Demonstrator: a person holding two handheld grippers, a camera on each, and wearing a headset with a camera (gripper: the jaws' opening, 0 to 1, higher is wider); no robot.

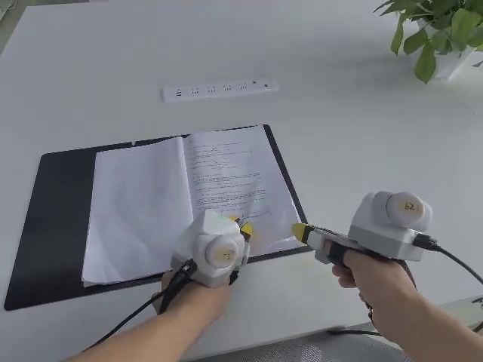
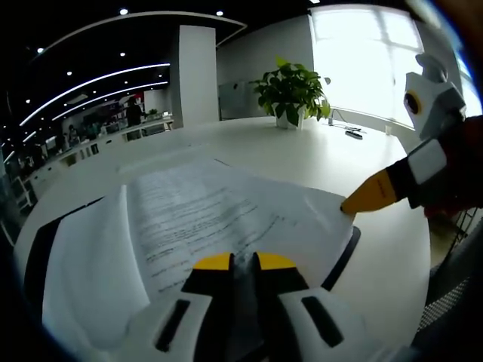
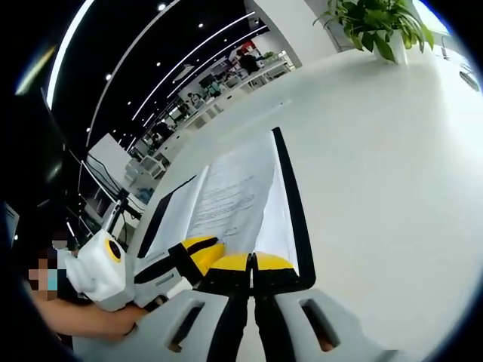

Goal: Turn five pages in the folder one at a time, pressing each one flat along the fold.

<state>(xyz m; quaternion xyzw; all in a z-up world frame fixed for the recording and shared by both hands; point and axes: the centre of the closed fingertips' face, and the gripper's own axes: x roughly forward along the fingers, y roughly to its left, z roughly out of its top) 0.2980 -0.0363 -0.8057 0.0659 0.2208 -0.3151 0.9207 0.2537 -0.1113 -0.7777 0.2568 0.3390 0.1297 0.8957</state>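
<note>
Open black folder [image 1: 60,226] lies flat on white table [image 1: 339,113], just in front of the person. Blank sheet [image 1: 136,204] faces up on its left half, printed page [image 1: 226,173] on its right half w/ fold running btwn them. L tongs [image 1: 243,228] rest low on the printed page near the btm of the fold, jaws drawn together w/ a hairline gap, nothing seen btwn them. R tongs [image 1: 299,231] point in from the right, tips touching the printed page's btm right corner, jaws closed; can't tell if paper is pinched. Progress, as a guess: at least one sheet looks turned over to the left, but no count of turns can be read; printed page lies flat, not yet lifted, so a turn looks about to start w/ pressing to follow. Room: near table edge sits close below the folder. Power strip [image 1: 219,89] lies beyond the folder's far edge, well apart; plant [image 1: 438,30] stands at the far right corner. Table to the right is bare, so there's room to swing a page over.
</note>
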